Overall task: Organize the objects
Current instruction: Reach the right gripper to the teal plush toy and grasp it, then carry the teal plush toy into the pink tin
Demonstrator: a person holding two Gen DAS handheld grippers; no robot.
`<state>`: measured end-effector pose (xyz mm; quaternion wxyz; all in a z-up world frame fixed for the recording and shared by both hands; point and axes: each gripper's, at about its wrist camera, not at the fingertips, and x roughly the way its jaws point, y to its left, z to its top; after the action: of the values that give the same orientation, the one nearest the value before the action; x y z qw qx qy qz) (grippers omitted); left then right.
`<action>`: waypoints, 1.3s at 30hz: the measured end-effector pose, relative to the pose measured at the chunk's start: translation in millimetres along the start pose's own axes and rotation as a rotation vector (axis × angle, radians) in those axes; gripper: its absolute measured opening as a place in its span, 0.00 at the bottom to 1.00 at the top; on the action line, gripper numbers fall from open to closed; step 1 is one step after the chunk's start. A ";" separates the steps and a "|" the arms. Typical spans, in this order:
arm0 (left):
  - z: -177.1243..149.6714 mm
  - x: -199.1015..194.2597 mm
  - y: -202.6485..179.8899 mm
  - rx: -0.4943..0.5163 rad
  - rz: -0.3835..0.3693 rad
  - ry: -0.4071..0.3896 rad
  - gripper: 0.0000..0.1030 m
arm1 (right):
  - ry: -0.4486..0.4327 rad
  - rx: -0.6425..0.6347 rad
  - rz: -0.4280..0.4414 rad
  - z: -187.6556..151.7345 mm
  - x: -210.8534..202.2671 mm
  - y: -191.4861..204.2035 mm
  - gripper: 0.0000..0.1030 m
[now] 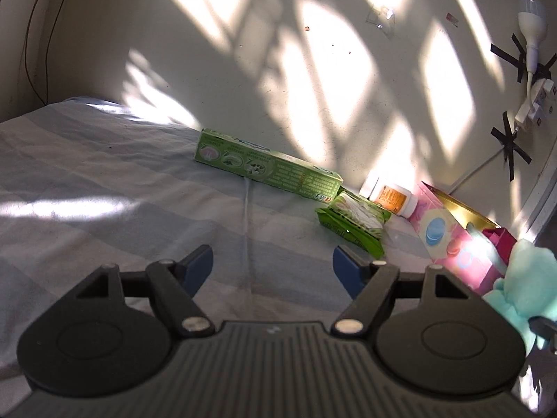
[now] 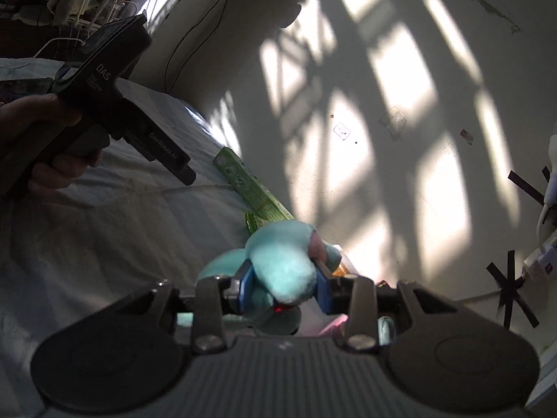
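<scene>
Right claw (image 2: 283, 284) pinching a soft blue toy (image 2: 283, 268) low in the frame, left claw (image 1: 273, 264) spread wide over the striped bed (image 1: 104, 191), long green box (image 1: 268, 165) by the wall

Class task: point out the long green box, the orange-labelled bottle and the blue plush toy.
long green box (image 1: 268, 167), left wrist view, its side panel.
orange-labelled bottle (image 1: 395, 199), left wrist view, its label.
blue plush toy (image 2: 283, 264), right wrist view, its body.
</scene>
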<state>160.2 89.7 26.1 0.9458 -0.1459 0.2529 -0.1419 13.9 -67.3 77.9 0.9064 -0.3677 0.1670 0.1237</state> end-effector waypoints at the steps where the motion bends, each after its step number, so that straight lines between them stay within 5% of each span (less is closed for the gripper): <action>1: -1.4 -5.3 -6.4 0.001 -0.018 -0.010 0.75 | 0.006 -0.015 0.023 -0.8 -2.1 7.1 0.35; 5: -8.9 -27.1 -22.4 -0.034 -0.089 -0.010 0.76 | -0.028 -0.006 0.084 1.0 -2.8 36.0 0.46; 7: -13.6 -36.3 -27.7 -0.019 -0.083 -0.005 0.76 | -0.072 0.022 0.111 3.7 -4.2 44.2 0.68; 13: -14.1 -59.1 -22.8 -0.028 -0.078 0.008 0.76 | -0.246 0.141 0.188 -1.4 -31.7 42.4 0.90; 18: -14.4 -62.1 -29.6 -0.065 -0.140 0.040 0.76 | -0.277 0.334 0.196 -20.3 -42.4 9.9 0.90; 25: -16.2 -63.2 -77.7 0.035 -0.270 0.065 0.81 | -0.083 0.559 0.350 -42.6 4.7 -21.9 0.91; 27: -19.6 -58.5 -89.1 0.096 -0.211 0.063 0.78 | -0.023 0.562 0.390 -40.9 21.1 -17.1 0.91; 28: -22.3 -53.0 -92.5 0.134 -0.158 0.064 0.66 | 0.009 0.561 0.408 -39.9 29.7 -13.8 0.88; 31: -27.9 -33.2 -81.2 0.142 -0.039 0.112 0.53 | 0.075 0.572 0.477 -32.7 57.1 -4.7 0.77; 33: -27.9 -28.0 -62.4 0.077 -0.029 0.143 0.51 | 0.112 0.585 0.521 -31.0 70.7 2.4 0.76; 35: -28.7 -27.0 -46.9 0.011 -0.043 0.165 0.48 | 0.085 0.570 0.534 -29.3 66.4 7.2 0.59; 39: -20.2 -32.8 -56.3 -0.011 -0.101 0.148 0.46 | 0.030 0.528 0.439 -28.7 47.5 12.4 0.54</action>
<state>111.5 45.1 43.2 0.9154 -0.1526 0.3150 -0.1987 46.9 -74.1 32.2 0.9196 -0.0773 0.2816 0.2629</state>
